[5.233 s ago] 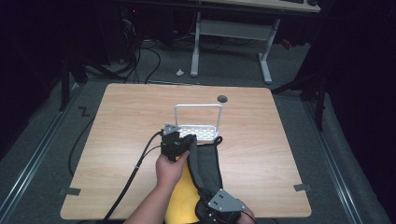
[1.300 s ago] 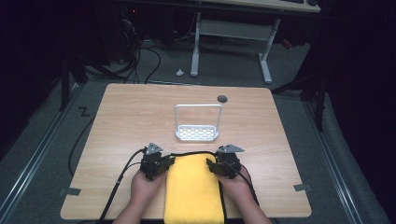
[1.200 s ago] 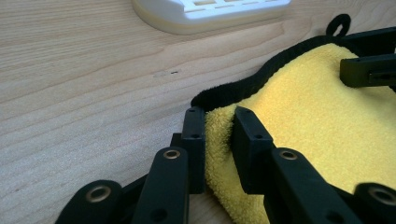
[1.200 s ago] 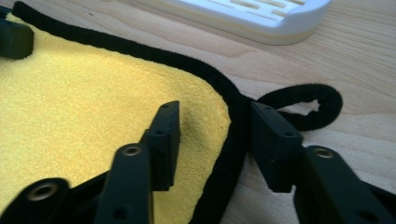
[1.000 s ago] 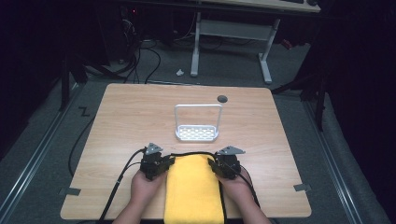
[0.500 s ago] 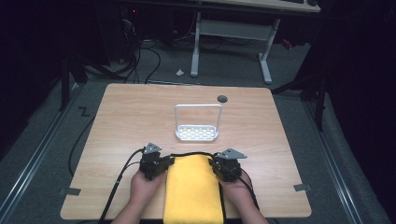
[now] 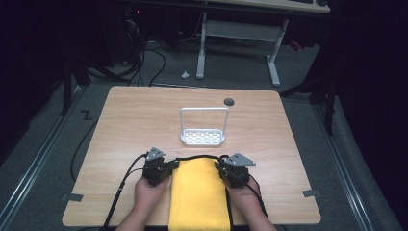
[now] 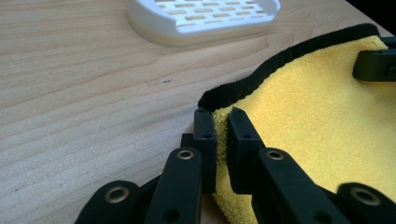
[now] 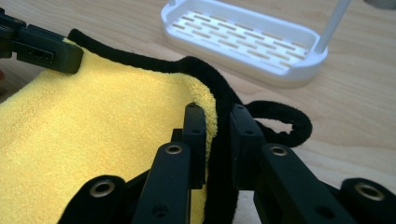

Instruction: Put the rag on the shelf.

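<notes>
Both claws clamped on the yellow towel (image 7: 198,197)
Your left claw (image 8: 222,140) and right claw (image 9: 217,140) had each pinched a far corner, flat on the desk (image 7: 130,120), and just finished closing

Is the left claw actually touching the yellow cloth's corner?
Touching: in the left gripper view, the left claw has closed, pinching the corner of the yellow, black-edged cloth.

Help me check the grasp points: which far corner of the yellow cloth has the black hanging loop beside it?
The corner pinched by the right hand-held gripper: the black loop of the yellow cloth lies just beyond it. The left hand-held gripper pinches a corner without one.
</notes>
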### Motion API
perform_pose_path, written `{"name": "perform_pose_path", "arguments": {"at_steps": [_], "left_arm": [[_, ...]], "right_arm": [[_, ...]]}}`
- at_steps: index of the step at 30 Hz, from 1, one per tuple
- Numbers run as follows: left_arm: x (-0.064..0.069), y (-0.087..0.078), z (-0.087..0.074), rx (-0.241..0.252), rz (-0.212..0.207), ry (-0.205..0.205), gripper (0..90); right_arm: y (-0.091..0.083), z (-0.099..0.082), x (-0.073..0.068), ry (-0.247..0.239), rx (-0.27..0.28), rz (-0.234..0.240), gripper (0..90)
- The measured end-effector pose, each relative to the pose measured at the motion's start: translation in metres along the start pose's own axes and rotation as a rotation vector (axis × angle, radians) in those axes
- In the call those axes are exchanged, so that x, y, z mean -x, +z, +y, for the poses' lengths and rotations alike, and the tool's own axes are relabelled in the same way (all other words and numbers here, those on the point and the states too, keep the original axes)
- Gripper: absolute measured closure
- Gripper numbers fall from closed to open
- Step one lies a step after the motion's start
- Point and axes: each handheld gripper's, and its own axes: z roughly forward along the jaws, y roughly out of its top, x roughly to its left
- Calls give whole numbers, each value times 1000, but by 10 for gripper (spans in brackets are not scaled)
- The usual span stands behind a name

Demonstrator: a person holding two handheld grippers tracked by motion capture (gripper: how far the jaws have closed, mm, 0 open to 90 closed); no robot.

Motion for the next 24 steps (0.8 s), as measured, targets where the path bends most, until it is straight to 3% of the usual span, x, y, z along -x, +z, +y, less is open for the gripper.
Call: {"name": "perform_pose_path", "arguments": {"at_steps": [1,11,17,24], "left_arm": [[0,-1,0,12,-6,-11,838],[12,-23,15,128,-17,16,844],[20,-39,33,187,-13,73,845],[27,-53,55,234,-19,66,847]], "right_arm": [[-1,1,0,-7,7,-2,800],[-15,19,-9,-45,89,-37,799],[-24,28,-11,-55,135,-50,799],[-42,47,-11,-66,205,-62,798]]}}
